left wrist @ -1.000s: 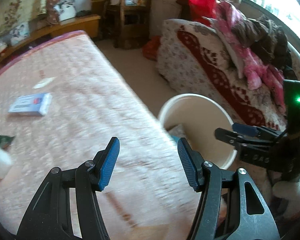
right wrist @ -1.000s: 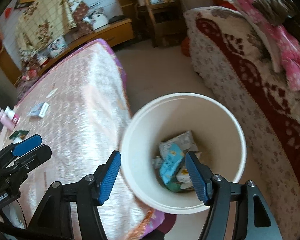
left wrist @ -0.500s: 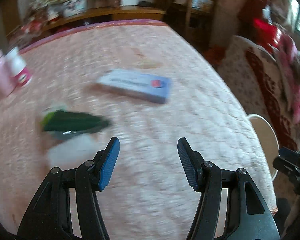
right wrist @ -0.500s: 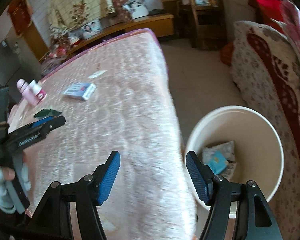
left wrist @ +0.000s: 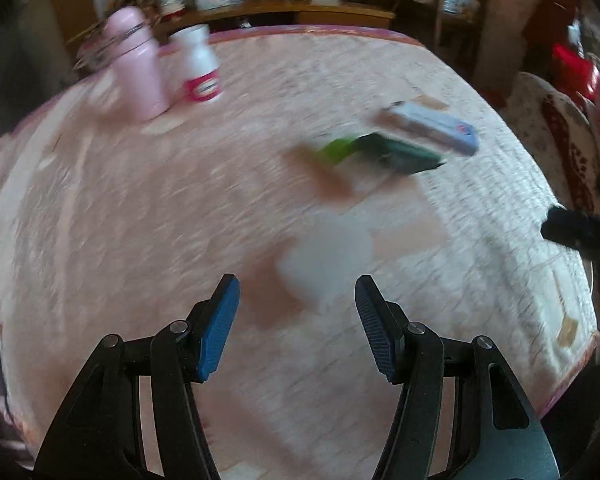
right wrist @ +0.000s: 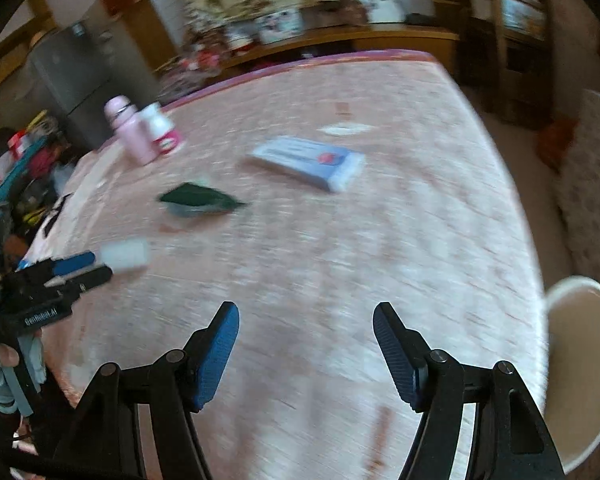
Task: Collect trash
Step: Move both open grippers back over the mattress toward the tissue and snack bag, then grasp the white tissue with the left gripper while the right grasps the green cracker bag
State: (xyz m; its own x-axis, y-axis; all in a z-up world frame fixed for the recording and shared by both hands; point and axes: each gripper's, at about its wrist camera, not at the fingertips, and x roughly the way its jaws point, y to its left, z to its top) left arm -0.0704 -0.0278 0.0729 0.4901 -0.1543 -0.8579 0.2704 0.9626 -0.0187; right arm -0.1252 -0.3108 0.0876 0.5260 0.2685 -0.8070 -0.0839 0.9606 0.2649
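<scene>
Both views are motion-blurred. Your left gripper [left wrist: 296, 308] hangs over the pink quilted bedspread [left wrist: 148, 208], angled downward, its blue-padded jaws released with nothing between them. Just beyond its fingertips lies a crumpled white wad of tissue-like trash [left wrist: 326, 258], apart from the pads; in the right wrist view the same white wad [right wrist: 125, 254] sits right at the tip of the left gripper [right wrist: 82, 266], and contact cannot be judged there. Further out on the bed lies a dark green crinkled wrapper with a lighter green end [left wrist: 384, 152], and touching or just behind it a flat pale blue and white box with a red mark [left wrist: 432, 128]; from the right wrist view the wrapper [right wrist: 198, 200] and box [right wrist: 308, 160] are clearly apart. At the far left edge of the bed stand a pink cylindrical bottle [left wrist: 138, 68] and, just beside it, a white bottle with a red label [left wrist: 200, 66], both upright. Your right gripper [right wrist: 306, 348] also points down at bare bedspread, jaws released and empty. The round cream plastic bin [right wrist: 580, 364] stands off the bed's right edge, at the right rim of the right wrist view; its contents are not visible. A gloved hand [right wrist: 4, 368] holds the left gripper's handle.
</scene>
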